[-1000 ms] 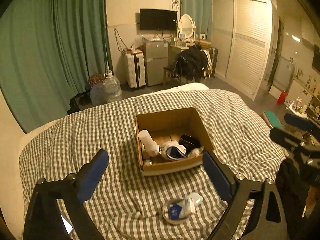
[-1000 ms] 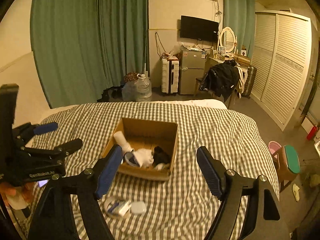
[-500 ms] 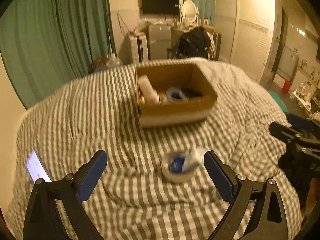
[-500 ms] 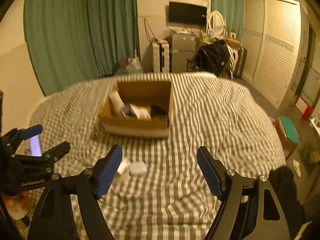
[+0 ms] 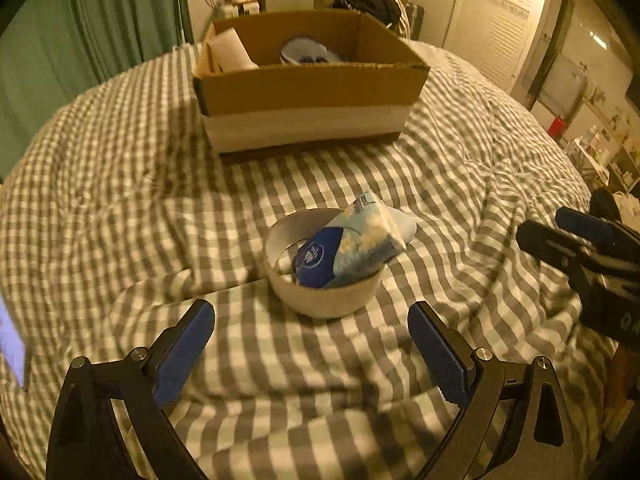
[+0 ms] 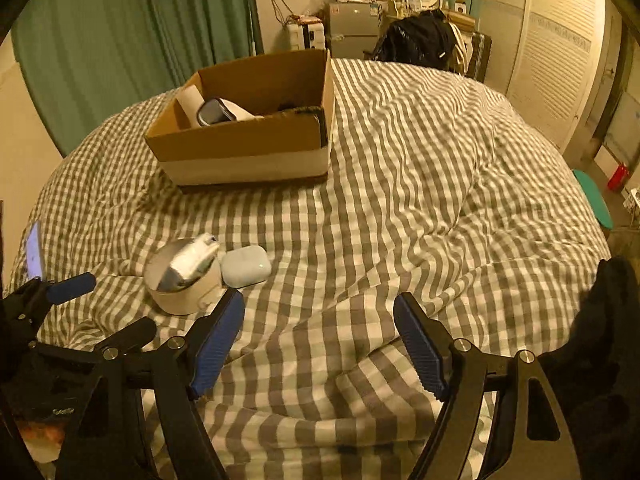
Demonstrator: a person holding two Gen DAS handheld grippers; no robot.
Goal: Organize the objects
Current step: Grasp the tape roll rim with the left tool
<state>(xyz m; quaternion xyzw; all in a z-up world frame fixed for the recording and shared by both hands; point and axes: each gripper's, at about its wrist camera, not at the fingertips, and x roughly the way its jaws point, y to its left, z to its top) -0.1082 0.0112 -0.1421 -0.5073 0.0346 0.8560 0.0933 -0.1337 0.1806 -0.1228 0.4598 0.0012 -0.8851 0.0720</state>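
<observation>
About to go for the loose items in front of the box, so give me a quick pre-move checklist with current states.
1. Left gripper open, nothing between its fingers: ok.
2. Right gripper open and empty: ok.
3. Tape roll ahead of the left gripper, tissue pack resting in it: ok.
4. White earbud case free on the checked cover beside the roll: ok.
5. Cardboard box open with room left: ok.
6. Pack loose enough to lift alone: cannot tell.
</observation>
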